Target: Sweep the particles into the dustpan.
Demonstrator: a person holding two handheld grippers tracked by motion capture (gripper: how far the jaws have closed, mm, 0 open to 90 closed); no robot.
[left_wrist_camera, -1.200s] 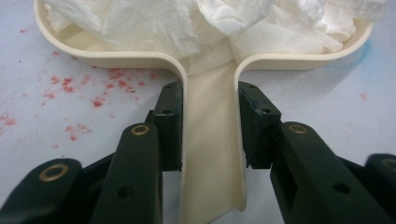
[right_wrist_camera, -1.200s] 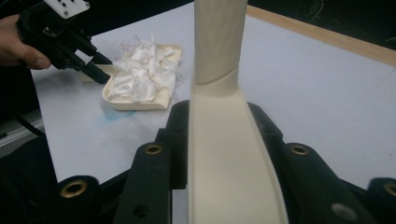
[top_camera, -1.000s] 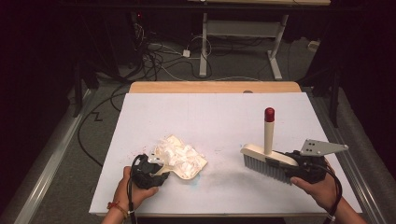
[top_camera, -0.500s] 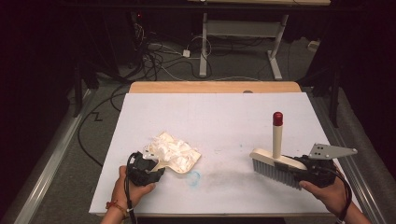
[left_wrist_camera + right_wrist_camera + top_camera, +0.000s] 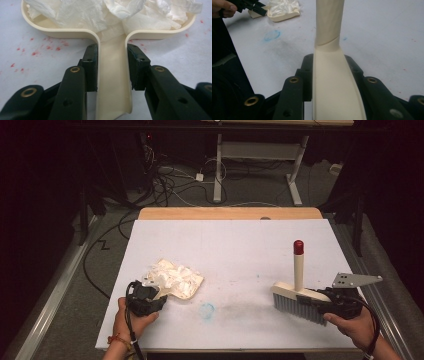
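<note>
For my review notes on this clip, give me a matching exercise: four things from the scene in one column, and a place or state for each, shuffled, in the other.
Things:
1. dustpan
2. brush
3. blue smudge
4. left claw

Places or states:
A. on the white table between pan and brush
B. held by the right claw, red-tipped handle up
C. loaded with crumpled white paper
D. clamped on the pan's handle

Pairs: 1-C, 2-B, 3-A, 4-D
</note>
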